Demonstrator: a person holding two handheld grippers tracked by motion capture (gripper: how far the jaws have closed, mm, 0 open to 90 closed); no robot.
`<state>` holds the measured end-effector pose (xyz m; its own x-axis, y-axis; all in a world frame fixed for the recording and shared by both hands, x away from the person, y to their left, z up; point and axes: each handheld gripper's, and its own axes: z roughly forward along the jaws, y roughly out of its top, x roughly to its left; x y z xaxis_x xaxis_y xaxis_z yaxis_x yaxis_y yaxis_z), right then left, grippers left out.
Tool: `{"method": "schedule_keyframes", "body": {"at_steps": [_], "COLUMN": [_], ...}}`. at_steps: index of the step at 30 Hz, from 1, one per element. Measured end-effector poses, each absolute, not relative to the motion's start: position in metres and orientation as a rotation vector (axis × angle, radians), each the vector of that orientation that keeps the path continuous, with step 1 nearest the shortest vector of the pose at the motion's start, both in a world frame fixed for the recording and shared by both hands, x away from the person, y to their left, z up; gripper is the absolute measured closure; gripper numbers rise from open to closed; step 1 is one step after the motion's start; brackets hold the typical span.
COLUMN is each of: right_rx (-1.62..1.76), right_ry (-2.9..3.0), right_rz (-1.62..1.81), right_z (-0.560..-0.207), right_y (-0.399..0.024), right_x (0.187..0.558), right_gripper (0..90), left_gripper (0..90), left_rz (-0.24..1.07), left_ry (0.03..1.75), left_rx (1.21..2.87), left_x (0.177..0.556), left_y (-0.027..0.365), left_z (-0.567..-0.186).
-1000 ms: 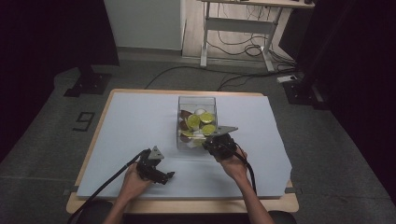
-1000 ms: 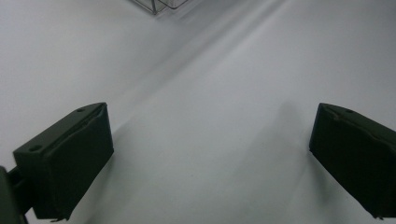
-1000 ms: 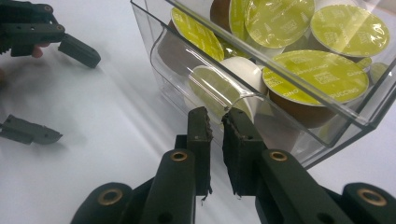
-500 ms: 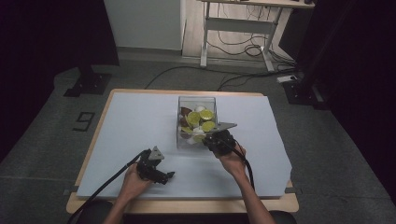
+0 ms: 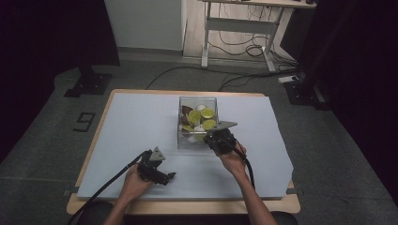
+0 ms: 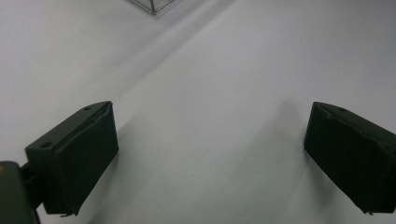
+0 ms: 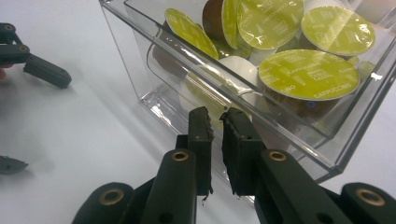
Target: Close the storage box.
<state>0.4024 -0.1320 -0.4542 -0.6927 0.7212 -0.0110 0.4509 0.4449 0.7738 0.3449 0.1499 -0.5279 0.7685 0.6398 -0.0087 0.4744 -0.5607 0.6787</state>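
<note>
Two hand-held grippers work over one pale sheet [image 5: 141, 122] covering the wooden table [image 5: 187, 206]. Nearest, the left gripper [image 5: 170, 177] rests on the sheet, jaws wide apart with nothing between them. Farther in, the right gripper [image 7: 215, 125] meets the near wall of one clear plastic box [image 7: 154, 88], jaws nearly together; whether they pinch the wall cannot be told. Inside the box lie coffee capsules [image 7: 308, 74]: at least five green-lidded, with several brown and white ones, partly hidden.
</note>
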Motion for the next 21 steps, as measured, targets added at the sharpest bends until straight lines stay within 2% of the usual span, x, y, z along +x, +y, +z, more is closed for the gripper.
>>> {"method": "schedule_keyframes", "body": {"at_steps": [21], "right_rx": [1.008], "right_ry": [2.332], "right_rz": [1.1], "right_z": [-0.4595], "right_y": [-0.1308], "right_x": [0.4062], "right_gripper": [83.6], "left_gripper": [3.7], "left_rz": [0.312], "left_ry": [0.823], "left_rx": [2.279], "left_x": [0.3448], "left_y": [0.1493], "left_z": [-0.528]}}
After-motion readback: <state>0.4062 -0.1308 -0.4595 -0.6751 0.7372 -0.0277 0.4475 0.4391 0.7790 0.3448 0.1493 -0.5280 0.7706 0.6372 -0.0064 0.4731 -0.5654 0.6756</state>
